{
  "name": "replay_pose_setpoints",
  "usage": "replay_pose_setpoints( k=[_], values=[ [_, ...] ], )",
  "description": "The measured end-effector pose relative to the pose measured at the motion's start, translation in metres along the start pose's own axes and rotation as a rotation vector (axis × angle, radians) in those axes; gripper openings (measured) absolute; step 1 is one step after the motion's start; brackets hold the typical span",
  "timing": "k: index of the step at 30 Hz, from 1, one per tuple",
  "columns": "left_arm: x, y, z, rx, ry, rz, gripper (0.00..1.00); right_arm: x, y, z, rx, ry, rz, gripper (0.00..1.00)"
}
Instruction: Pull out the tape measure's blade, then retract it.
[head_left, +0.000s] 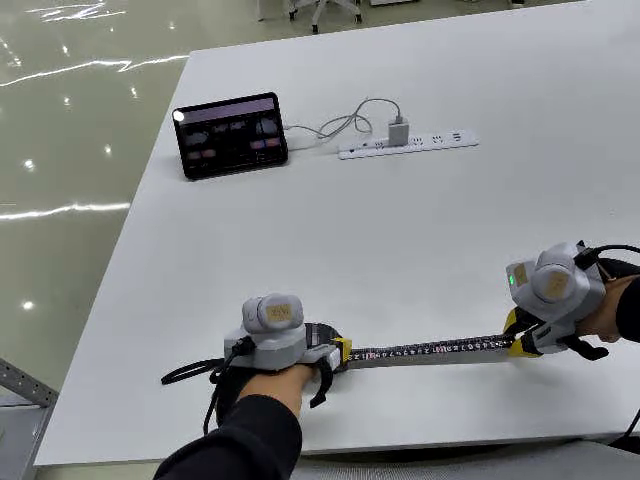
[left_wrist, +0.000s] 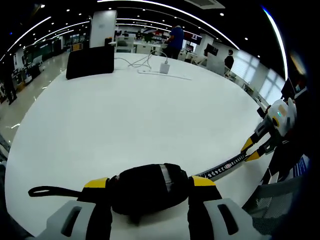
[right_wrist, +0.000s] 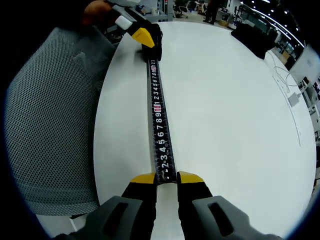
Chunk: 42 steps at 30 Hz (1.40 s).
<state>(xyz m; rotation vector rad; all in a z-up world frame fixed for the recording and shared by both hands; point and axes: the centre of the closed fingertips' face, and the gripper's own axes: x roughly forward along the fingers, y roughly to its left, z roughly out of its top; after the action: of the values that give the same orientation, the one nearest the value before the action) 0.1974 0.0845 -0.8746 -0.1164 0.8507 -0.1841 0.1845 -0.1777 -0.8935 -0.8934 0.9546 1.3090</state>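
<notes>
Blade (head_left: 430, 350) lies drawn out along the near counter (head_left: 400, 230), left claw (left_wrist: 150, 182) clamping the case (head_left: 322, 338), right claw (right_wrist: 161, 177) pinching its tip; only retraction seems left.

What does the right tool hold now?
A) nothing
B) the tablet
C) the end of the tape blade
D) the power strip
C: the right tool is shut on the end of the blade, which lies stretched across the table to the case in the left tool.

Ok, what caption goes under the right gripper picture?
Right gripper pinches the blade stretched from the tape measure across the white table.
</notes>
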Motion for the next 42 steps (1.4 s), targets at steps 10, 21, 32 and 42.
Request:
replay_pose_setpoints(
  k=[10, 21, 32, 42],
  values=[
    [0.0, -0.001, -0.001, 0.021, 0.001, -0.003, 0.57, 0.002, 0.001, 0.0, 0.014, -0.017, -0.004, 0.11],
    [-0.001, 0.001, 0.0, 0.017, -0.012, -0.012, 0.57, 0.005, 0.001, -0.003, 0.021, -0.018, -0.002, 0.11],
    [-0.002, 0.0, -0.001, -0.004, -0.003, -0.037, 0.56, 0.007, -0.006, -0.003, 0.013, -0.042, -0.009, 0.11],
    [-0.001, 0.0, -0.001, 0.008, 0.006, -0.041, 0.56, 0.011, -0.008, 0.004, -0.004, -0.052, -0.011, 0.11]
  ],
)
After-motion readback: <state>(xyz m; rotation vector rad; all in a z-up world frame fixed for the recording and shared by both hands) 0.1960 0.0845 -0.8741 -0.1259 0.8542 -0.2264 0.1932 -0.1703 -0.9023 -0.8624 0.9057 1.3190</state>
